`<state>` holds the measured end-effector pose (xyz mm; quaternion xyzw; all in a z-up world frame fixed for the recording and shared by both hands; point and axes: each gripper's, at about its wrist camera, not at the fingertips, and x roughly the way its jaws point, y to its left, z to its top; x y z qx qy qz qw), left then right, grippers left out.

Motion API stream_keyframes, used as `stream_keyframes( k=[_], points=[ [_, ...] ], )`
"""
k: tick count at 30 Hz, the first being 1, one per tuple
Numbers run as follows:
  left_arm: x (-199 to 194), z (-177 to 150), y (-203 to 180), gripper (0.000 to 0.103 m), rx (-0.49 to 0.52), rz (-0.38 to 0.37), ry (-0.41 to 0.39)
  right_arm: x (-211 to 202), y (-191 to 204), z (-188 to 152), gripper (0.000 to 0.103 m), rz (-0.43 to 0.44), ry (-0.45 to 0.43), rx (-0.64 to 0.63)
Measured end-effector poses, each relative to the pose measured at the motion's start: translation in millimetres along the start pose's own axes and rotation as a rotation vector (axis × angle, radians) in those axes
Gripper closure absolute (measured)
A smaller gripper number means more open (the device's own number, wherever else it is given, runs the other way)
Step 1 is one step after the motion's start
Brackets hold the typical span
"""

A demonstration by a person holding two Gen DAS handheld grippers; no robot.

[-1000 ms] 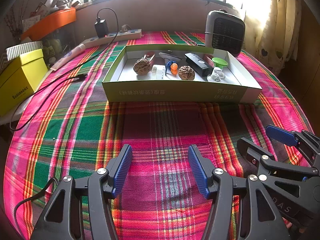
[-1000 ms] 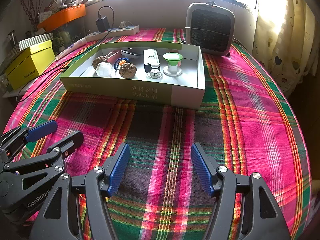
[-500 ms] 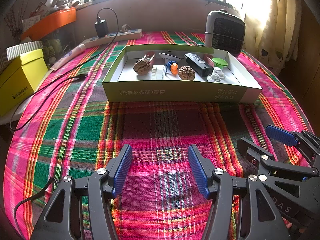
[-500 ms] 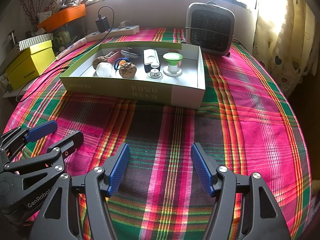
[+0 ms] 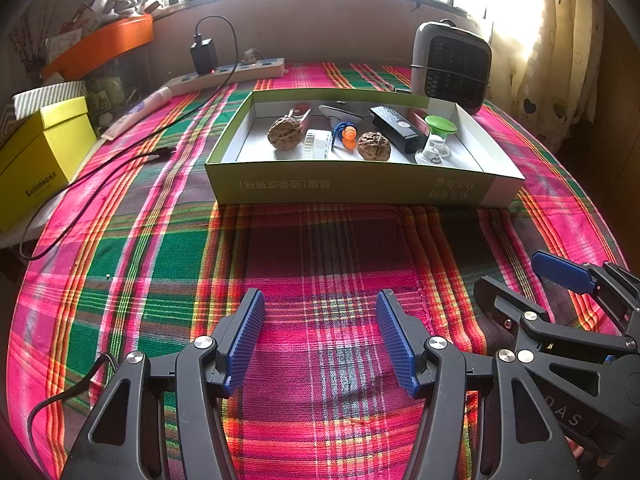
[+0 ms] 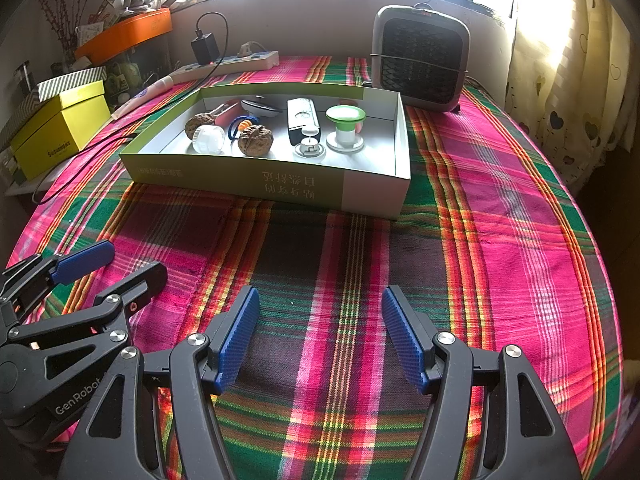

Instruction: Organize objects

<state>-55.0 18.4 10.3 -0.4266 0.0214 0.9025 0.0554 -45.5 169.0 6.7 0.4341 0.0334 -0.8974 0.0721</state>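
A shallow green-and-white box (image 5: 352, 190) (image 6: 280, 184) stands on the plaid tablecloth ahead of both grippers. In it lie two walnuts (image 5: 285, 132) (image 6: 255, 141), a white ribbed cap (image 5: 318, 143) (image 6: 208, 140), a blue-and-orange piece (image 5: 347, 134), a black remote (image 5: 394, 128) (image 6: 303, 118) and a green-topped sand timer (image 5: 436, 138) (image 6: 345, 124). My left gripper (image 5: 320, 340) is open and empty, low over the cloth near the front edge. My right gripper (image 6: 320, 336) is open and empty beside it; it shows in the left wrist view (image 5: 532, 284).
A grey fan heater (image 5: 452, 66) (image 6: 420, 64) stands behind the box. A power strip (image 5: 232, 74) with a black charger and cable lies at the back left. Yellow boxes (image 5: 36, 160) and an orange bin (image 5: 100, 46) sit at the left edge. Curtains hang at the right.
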Motion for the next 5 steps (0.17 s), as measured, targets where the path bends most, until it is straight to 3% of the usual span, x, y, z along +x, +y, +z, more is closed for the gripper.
stream_keyframes(
  k=[5],
  points=[
    [-0.1, -0.1, -0.1, 0.045, 0.000, 0.000, 0.000, -0.1, 0.1, 0.0, 0.039, 0.000, 0.000, 0.000]
  ],
)
